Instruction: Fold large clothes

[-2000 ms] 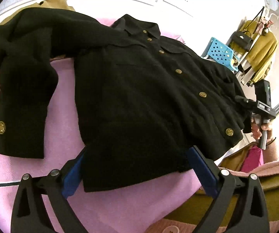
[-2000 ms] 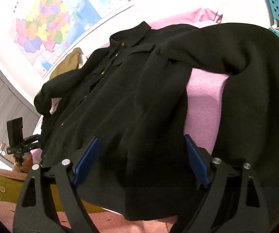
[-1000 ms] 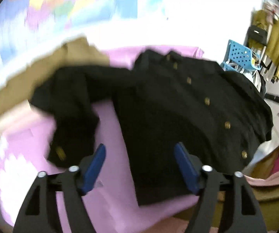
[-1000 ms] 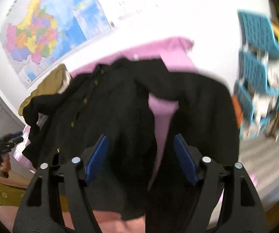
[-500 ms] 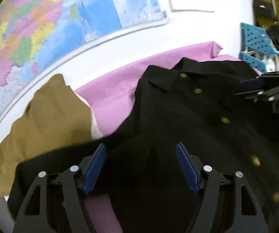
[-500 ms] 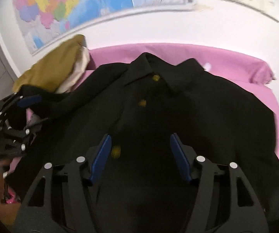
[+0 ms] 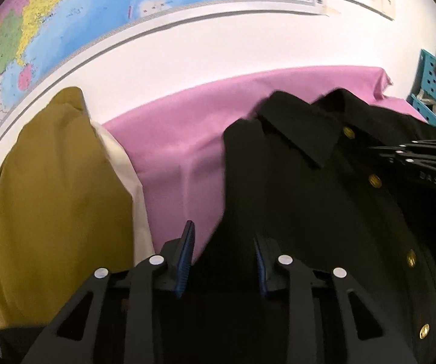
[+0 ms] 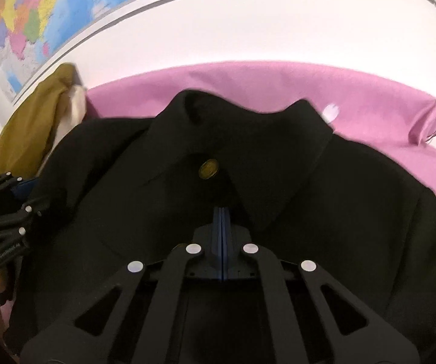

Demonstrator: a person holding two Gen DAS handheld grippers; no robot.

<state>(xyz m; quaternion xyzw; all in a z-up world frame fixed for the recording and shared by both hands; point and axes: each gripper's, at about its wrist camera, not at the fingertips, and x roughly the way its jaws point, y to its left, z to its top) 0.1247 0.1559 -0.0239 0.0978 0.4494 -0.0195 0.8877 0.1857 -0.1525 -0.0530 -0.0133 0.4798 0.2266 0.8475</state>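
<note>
Nearest, the right gripper (image 8: 222,221) is seen with its blue pads pressed flat together; whether cloth is caught between them cannot be told. Just beyond its tips the top gold button (image 8: 208,168) of the black jacket (image 8: 293,200) is found. The jacket is spread front side up on the pink cloth (image 8: 369,106), its long axis running away from the fingers, collar pointed to the far wall. The jaws of the left gripper (image 7: 222,257) have just been closing and are still apart, with the jacket's shoulder edge between them. Left of these fingers a mustard garment (image 7: 51,182) is laid. Farthest, a map (image 7: 96,15) is hung on the wall.
</note>
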